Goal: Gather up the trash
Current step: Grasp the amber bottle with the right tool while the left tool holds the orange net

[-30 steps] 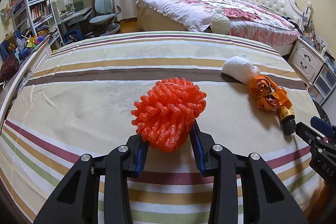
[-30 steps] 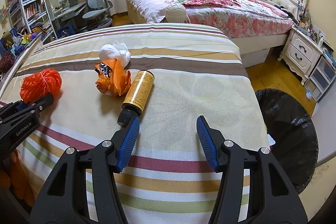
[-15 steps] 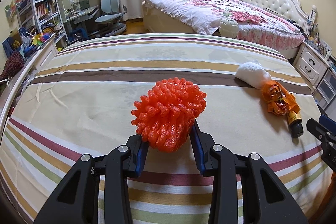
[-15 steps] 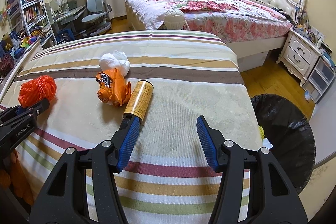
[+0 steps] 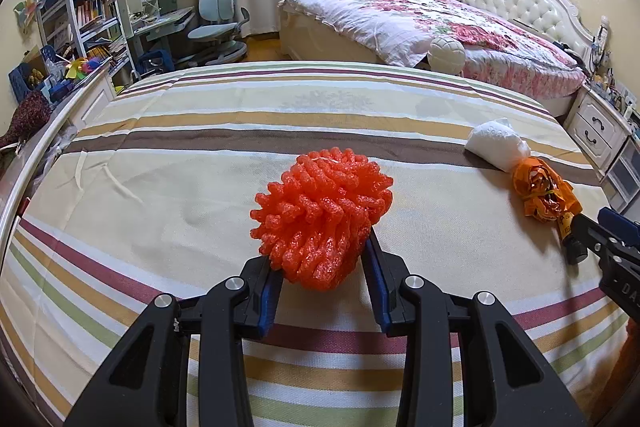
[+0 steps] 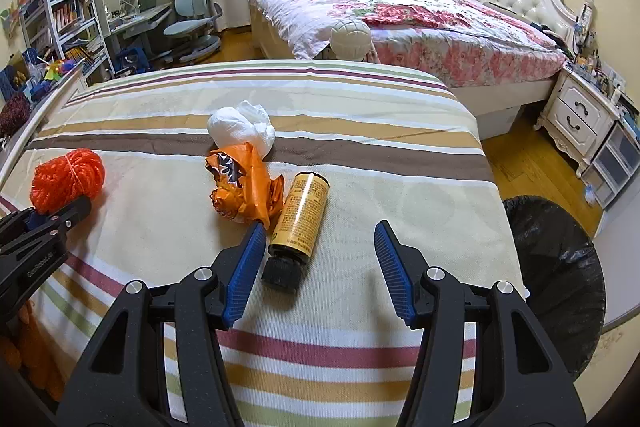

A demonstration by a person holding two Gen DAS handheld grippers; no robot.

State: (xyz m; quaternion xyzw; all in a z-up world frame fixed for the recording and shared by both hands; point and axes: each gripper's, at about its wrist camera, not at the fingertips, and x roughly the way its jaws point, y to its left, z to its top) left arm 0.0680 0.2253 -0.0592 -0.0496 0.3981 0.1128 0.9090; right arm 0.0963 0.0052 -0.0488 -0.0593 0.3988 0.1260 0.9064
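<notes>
A: Your left gripper [image 5: 322, 259] pinches the bright orange foam-net ball [image 5: 322, 215] above the striped bedspread [image 5: 200, 187].

B: Your right gripper [image 6: 320, 247] stands spread, empty, the yellow-labelled black-capped bottle [image 6: 300, 215] lying just ahead. Next, probably, straddle it, then close.

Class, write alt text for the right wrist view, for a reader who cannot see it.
The open right tool hovers over a striped bedspread, just before a yellow bottle lying on its side, black cap nearest. Behind it lie a crumpled orange wrapper and white wad; a black-lined bin stands on the floor at right.
</notes>
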